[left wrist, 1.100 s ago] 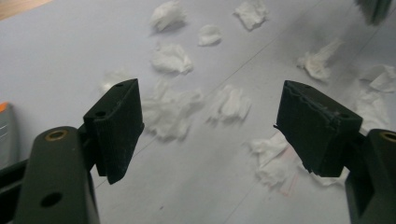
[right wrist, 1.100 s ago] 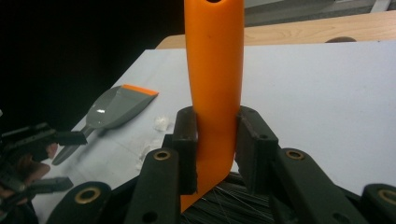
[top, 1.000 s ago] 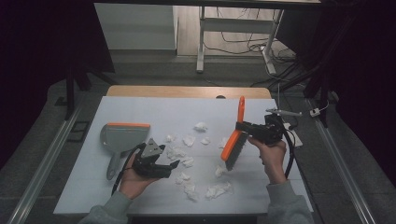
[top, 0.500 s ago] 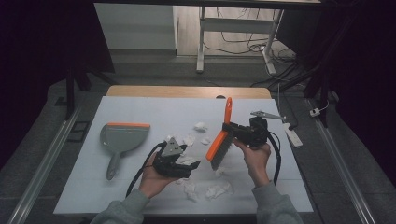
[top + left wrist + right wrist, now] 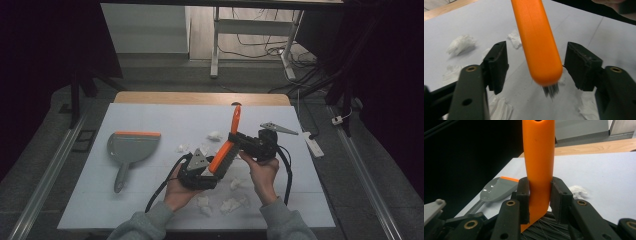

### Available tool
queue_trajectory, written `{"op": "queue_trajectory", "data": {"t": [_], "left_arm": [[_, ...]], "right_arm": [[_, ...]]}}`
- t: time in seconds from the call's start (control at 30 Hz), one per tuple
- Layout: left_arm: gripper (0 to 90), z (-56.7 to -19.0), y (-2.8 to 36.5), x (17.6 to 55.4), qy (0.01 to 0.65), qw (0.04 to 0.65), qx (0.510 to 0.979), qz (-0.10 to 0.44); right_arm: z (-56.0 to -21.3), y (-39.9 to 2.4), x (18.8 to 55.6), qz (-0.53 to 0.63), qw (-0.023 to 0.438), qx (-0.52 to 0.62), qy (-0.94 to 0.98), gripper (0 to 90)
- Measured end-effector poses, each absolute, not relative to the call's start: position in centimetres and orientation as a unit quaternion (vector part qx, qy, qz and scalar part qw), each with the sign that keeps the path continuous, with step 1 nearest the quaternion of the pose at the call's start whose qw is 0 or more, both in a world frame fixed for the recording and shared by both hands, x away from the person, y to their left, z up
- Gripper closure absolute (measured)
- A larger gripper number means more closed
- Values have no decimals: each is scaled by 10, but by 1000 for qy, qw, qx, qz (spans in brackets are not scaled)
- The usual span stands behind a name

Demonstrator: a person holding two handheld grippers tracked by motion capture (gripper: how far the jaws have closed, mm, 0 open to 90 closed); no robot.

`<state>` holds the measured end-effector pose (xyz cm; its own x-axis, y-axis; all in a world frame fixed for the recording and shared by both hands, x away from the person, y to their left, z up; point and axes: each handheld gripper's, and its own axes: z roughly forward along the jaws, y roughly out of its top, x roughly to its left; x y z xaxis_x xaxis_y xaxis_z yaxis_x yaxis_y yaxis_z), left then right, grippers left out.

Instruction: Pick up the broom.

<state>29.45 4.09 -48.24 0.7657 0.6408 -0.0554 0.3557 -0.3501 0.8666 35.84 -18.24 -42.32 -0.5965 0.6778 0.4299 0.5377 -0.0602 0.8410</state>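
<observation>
High view: fixed cam above the person's side, looks fwd and down on the white table, both grippers mid-frame, floor beyond. Left gripper view: cam rides the left gripper, very close, looks along its jaws at the brush end between them. Right gripper view: cam on the right gripper, very close, facing up the brush handle; dustpan beyond its jaws. All three share brush, tabletop, paper scraps.
</observation>
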Motion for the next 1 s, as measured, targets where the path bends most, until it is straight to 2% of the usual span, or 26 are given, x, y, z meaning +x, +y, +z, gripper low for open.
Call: {"op": "queue_trajectory", "data": {"t": [0.13, 0.37, 0.77, 0.9, 1.0], "left_arm": [[479, -484, 42, 296, 314, 482, 803, 157], [734, -487, 50, 301, 328, 491, 793, 151], [788, -484, 65, 308, 333, 474, 804, 136], [791, -480, 76, 310, 339, 474, 802, 131], [790, -476, 88, 312, 328, 464, 814, 124]], "right_arm": [[-427, -179, 356, 587, 48, 450, 671, 708], [-430, -174, 353, 601, 36, 455, 656, 708], [-432, -170, 354, 594, 25, 444, 670, 688], [-426, -170, 353, 590, 35, 423, 687, 535], [-420, -174, 352, 592, 43, 399, 699, 490]]}}
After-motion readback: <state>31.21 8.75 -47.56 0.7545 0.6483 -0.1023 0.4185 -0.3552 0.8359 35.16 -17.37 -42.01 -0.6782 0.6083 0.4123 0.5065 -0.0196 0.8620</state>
